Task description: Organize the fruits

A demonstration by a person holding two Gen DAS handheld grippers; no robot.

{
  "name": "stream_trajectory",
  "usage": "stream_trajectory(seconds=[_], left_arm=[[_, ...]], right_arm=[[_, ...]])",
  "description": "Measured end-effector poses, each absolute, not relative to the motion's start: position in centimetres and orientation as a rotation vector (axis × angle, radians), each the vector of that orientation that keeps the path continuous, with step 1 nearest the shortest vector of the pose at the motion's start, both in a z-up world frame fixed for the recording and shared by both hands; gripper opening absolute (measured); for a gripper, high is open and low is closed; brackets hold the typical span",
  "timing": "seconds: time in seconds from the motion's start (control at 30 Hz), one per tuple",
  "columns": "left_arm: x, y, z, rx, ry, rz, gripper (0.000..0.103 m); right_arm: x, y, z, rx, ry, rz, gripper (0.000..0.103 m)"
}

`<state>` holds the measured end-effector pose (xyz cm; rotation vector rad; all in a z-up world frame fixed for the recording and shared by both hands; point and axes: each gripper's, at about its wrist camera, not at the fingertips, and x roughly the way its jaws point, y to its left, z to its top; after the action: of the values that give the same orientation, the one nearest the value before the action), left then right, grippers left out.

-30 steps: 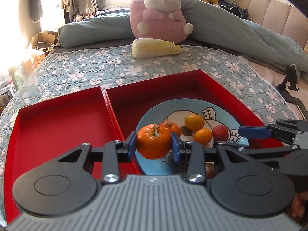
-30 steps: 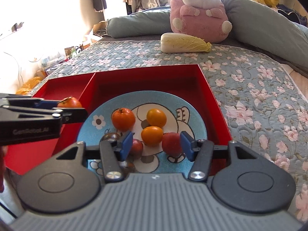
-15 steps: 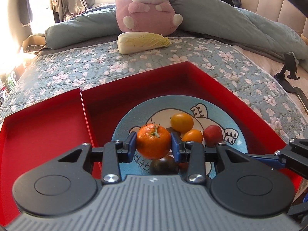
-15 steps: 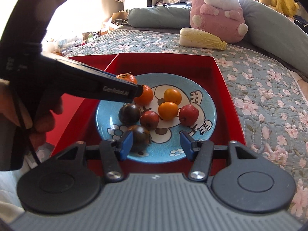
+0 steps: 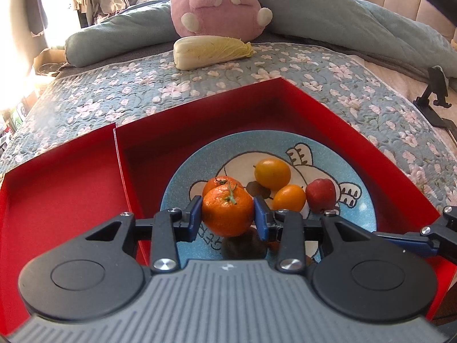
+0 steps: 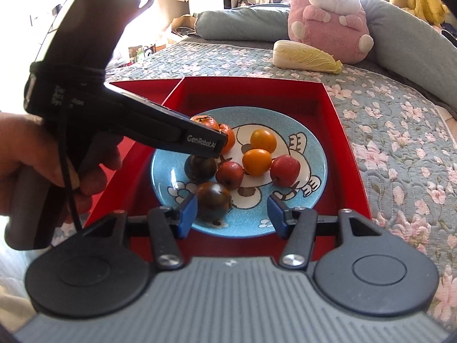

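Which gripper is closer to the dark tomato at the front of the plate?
Right. The right gripper is open with the dark tomato by its left finger; the left gripper holds a tangerine farther back.

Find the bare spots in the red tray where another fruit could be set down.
The left compartment of the red tray is bare, bordered by the divider. The blue plate has free rim at its far and right edges. Its middle is crowded with small fruits, and the left gripper holds a mandarin over it.
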<state>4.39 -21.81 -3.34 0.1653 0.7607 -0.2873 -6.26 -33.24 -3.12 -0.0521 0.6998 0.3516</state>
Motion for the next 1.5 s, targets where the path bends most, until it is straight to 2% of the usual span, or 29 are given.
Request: stream_trajectory(seconds=[0.27, 0.37, 0.63, 0.7, 0.8, 0.97, 1.1, 1.5], left_arm=[[4.1, -21.8, -3.2, 0.169, 0.781, -0.300, 0.045], [3.8, -21.9, -3.1, 0.172, 0.782, -0.300, 0.076], [2.3, -22.0, -2.1, 0.192, 0.732, -0.333, 0.081], [1.5, -21.6, -1.6, 0.183, 0.695, -0.344, 0.091], [0.3, -21.1, -0.7, 0.192, 0.624, -0.322, 0.098], [-1.1, -20.2, 1.0, 0.195, 0.525, -0.250, 0.103], [-1.2, -18.2, 2.0, 0.107, 0.555, -0.195, 0.103], [-5.1, -16.1, 3.1, 0.111, 0.560, -0.145, 0.103]], right_arm=[[-6.3, -33.1, -3.0, -0.056, 0.703, 0.357, 0.057], [-6.4, -33.1, -3.0, -0.059, 0.700, 0.358, 0.057], [-6.6, -33.2, -2.7, -0.056, 0.701, 0.350, 0.057], [-6.7, -33.2, -2.6, -0.059, 0.696, 0.350, 0.057], [-6.8, -33.1, -2.5, -0.061, 0.692, 0.348, 0.057], [-7.0, -32.9, -2.4, -0.061, 0.693, 0.350, 0.057], [-7.0, -33.1, -2.1, -0.047, 0.696, 0.352, 0.057], [-8.2, -34.3, -1.6, 0.000, 0.732, 0.320, 0.057]])
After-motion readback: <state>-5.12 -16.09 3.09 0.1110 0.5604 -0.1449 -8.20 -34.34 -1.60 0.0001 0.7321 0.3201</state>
